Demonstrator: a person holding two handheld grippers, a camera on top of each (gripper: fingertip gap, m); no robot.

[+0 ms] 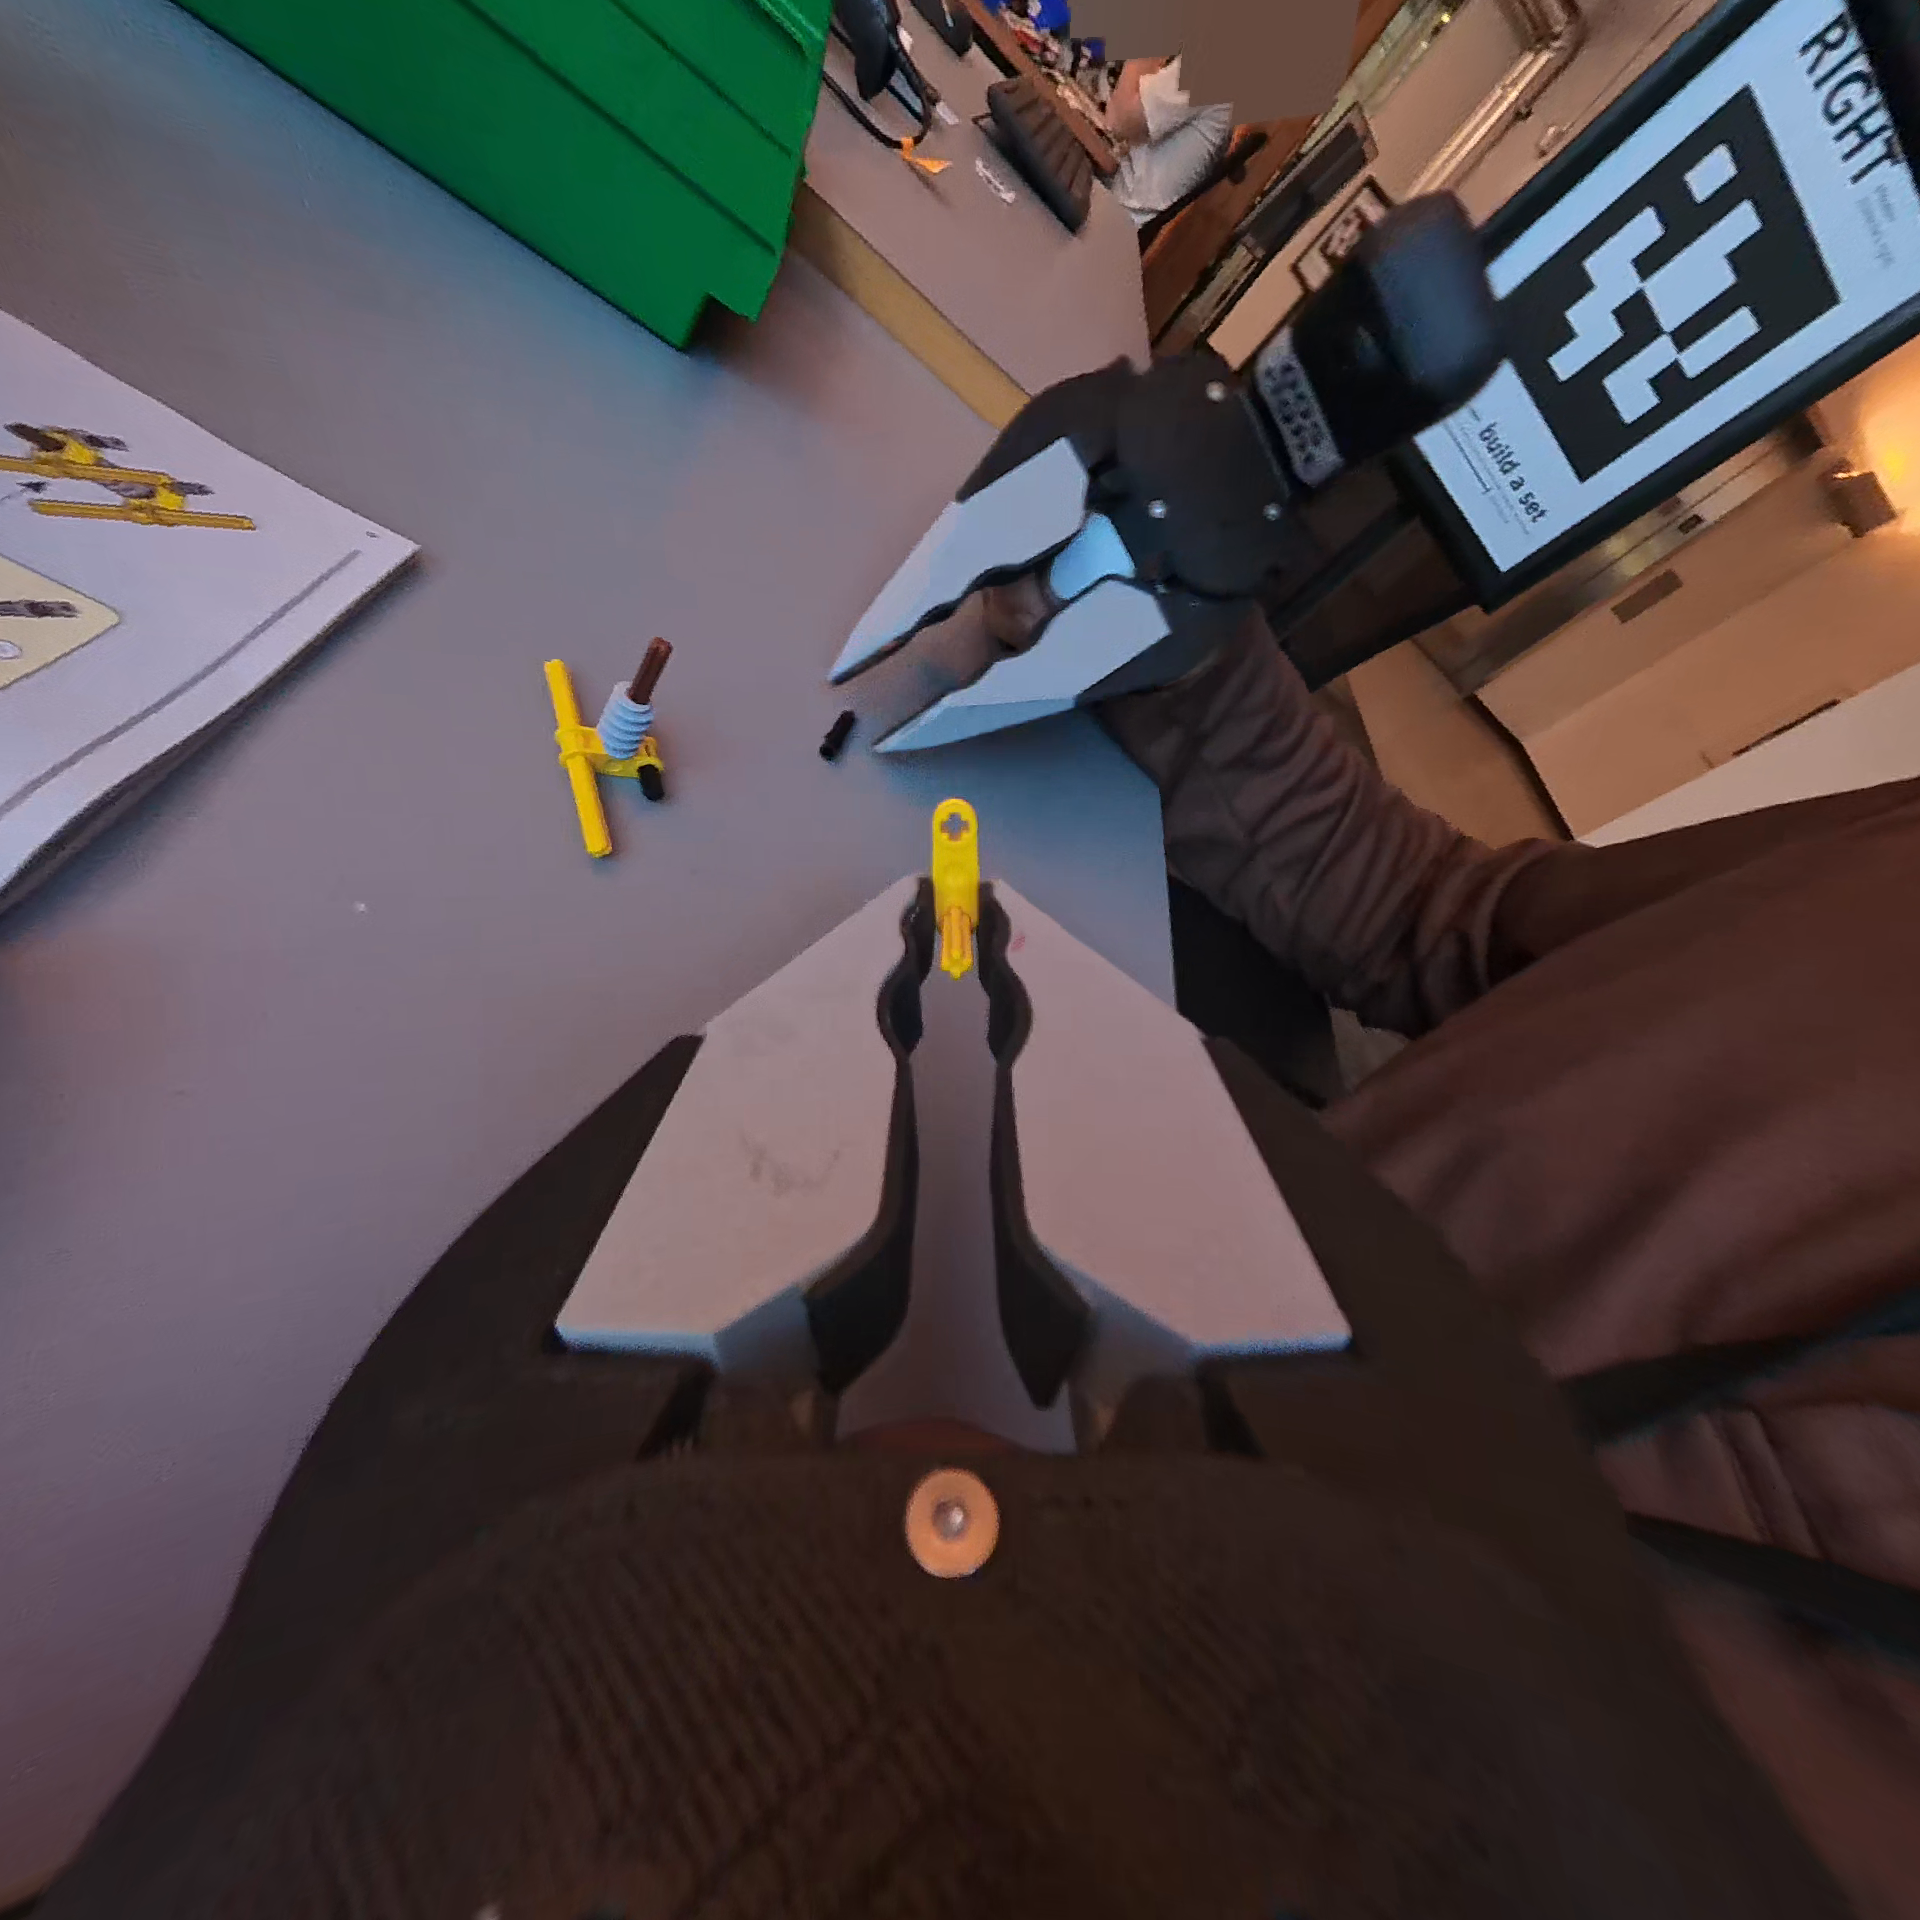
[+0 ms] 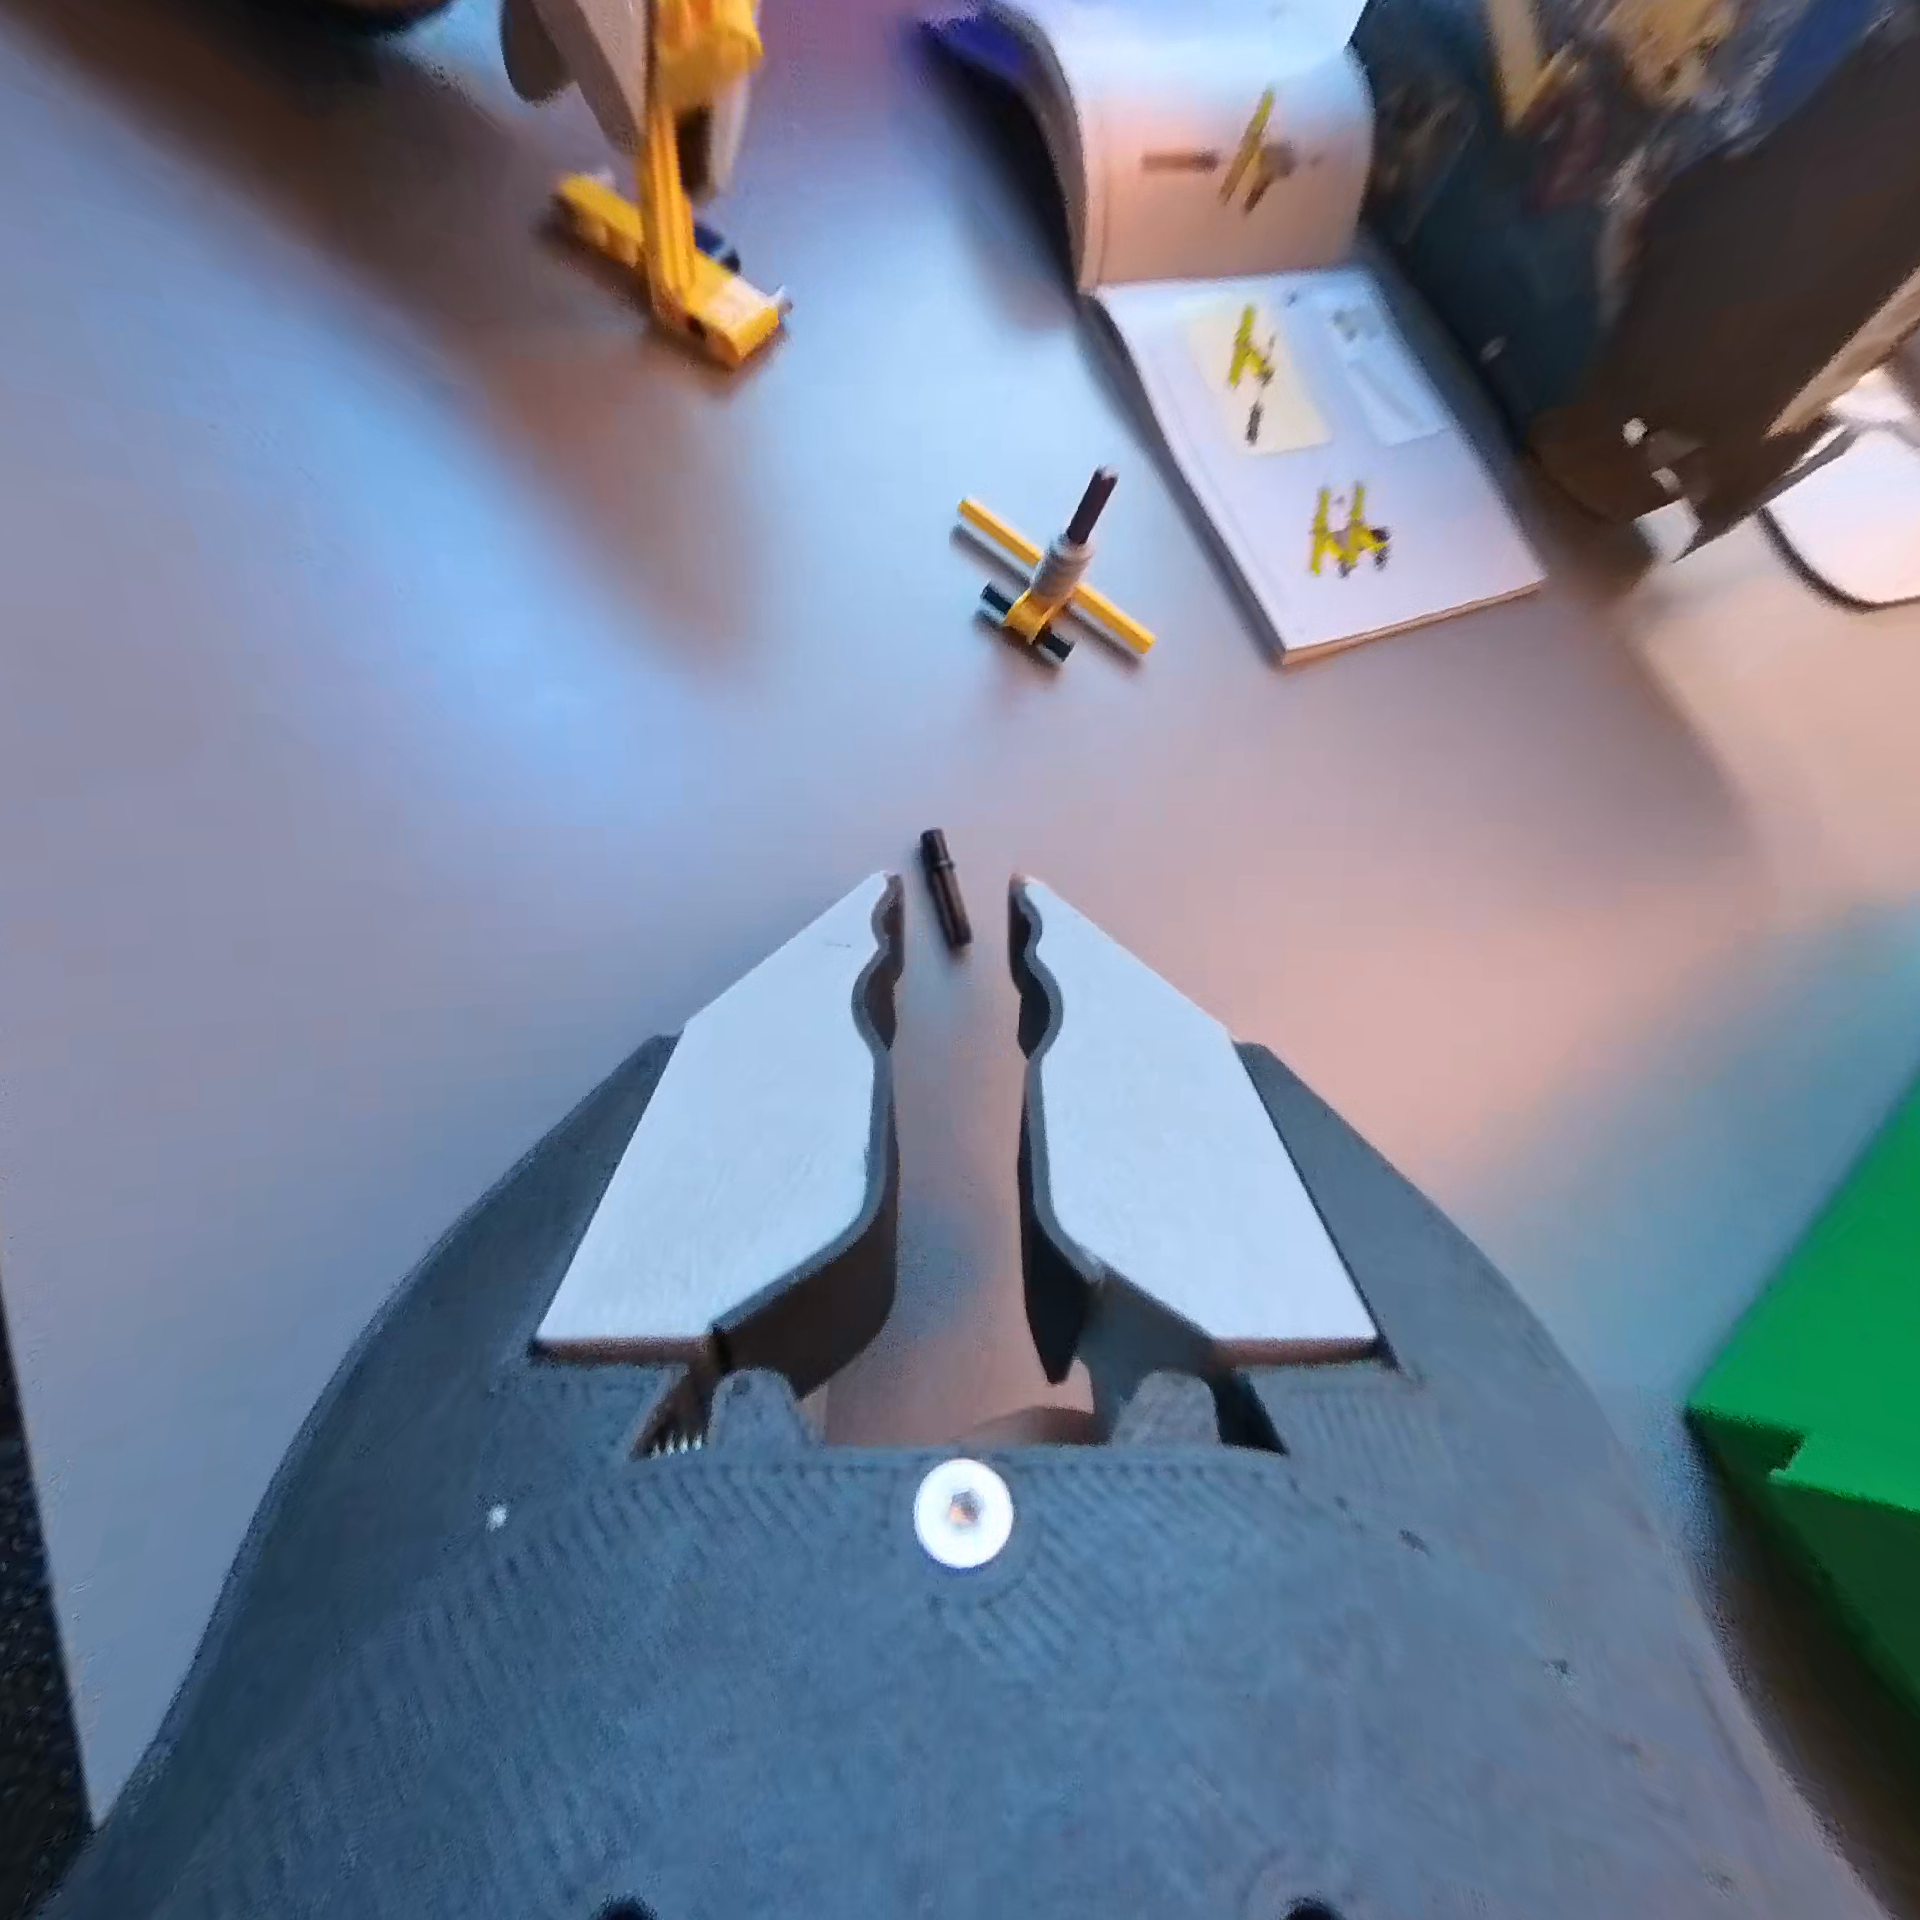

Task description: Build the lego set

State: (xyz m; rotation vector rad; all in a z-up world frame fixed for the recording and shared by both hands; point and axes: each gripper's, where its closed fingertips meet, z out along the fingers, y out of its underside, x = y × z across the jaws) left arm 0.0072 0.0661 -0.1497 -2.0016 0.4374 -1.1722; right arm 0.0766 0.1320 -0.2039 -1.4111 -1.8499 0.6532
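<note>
While left gripper (image 1: 953, 896) pinches yellow connector (image 1: 953, 847), right gripper (image 2: 954, 891) angled low, tongs parted around black pin (image 2: 944, 888).

I am seeing the small pin (image 2: 944, 887) lying on the tabletop (image 2: 416, 727) between my right gripper's (image 2: 953, 883) tips. The part-built assembly (image 2: 1055, 577) is sitting farther in, with the instruction booklet (image 2: 1340, 468) lying beyond it toward the tabletop's edge.

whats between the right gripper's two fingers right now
A small black pin lies on the table between the open right gripper's fingertips, touching neither; the right wrist view shows it best.
</note>
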